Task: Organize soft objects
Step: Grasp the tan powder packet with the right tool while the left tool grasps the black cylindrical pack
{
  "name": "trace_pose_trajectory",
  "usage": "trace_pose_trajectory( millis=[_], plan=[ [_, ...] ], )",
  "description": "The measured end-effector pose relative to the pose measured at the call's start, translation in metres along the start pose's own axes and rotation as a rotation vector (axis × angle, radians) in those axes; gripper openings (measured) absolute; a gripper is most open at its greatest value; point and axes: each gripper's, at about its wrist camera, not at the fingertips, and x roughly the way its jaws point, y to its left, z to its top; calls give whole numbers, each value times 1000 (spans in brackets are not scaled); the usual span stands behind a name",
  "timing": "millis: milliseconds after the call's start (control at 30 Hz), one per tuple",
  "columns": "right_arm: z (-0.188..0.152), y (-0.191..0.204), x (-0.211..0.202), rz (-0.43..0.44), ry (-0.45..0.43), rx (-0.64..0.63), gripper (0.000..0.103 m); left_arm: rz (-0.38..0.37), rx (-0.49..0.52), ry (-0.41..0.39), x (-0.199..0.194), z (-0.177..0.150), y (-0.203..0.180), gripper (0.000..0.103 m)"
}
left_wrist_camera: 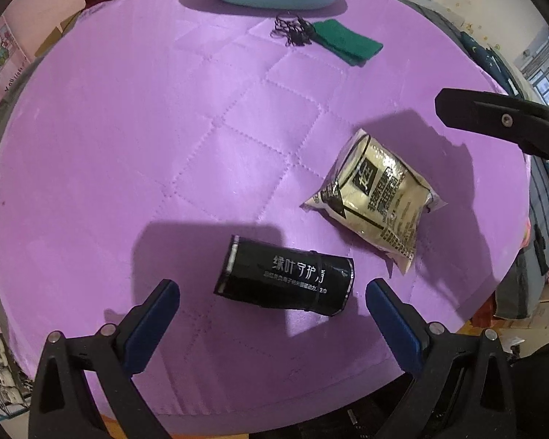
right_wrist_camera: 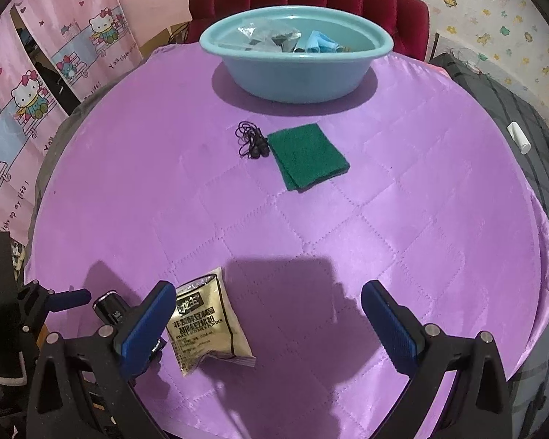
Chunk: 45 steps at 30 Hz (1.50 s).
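Several soft items in blue basin [right_wrist_camera: 296, 69] | both tongs spread, empty

The quilted purple cloth [right_wrist_camera: 402, 197] has a satin sheen with stitched seams; at twelve o'clock the blue basin [right_wrist_camera: 296, 80] looks like smooth plastic. The gold pouch [left_wrist_camera: 378, 201] and black packet [left_wrist_camera: 285, 281] are glossy film, the green cloth [right_wrist_camera: 305, 155] matt and coarse.
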Motion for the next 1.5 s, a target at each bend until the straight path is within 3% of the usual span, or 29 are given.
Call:
trace_pose_trajectory(
  millis=[67, 167, 467, 533, 933, 967, 1033, 1133, 1300, 1500],
  plan=[
    [0, 0, 3, 3, 11, -3, 103, -12, -5, 6, 6, -1, 2, 101],
    [-1, 0, 6, 8, 22, -12, 103, 9, -18, -10, 8, -3, 4, 77],
    [1, 5, 14, 36, 46, -43, 103, -26, -58, -65, -12, -1, 15, 59],
    [0, 8, 16, 42, 53, -57, 103, -14, -69, -71, -17, -1, 23, 25],
    [-2, 23, 29, 66, 98, -100, 103, -22, -119, -86, -20, 2, 29, 27],
    [-1, 24, 29, 65, 96, -100, 103, -25, -119, -90, -21, 4, 29, 30],
    [-1, 24, 28, 61, 92, -99, 103, -32, -116, -99, -22, 9, 28, 54],
    [-2, 23, 27, 52, 89, -94, 103, -39, -107, -118, -22, 16, 25, 75],
    [0, 15, 26, 31, 82, -68, 103, -30, -93, -126, -13, 32, 23, 82],
    [-2, 2, 22, -2, 71, -27, 103, -31, -54, -129, -2, 48, 18, 82]
  ],
)
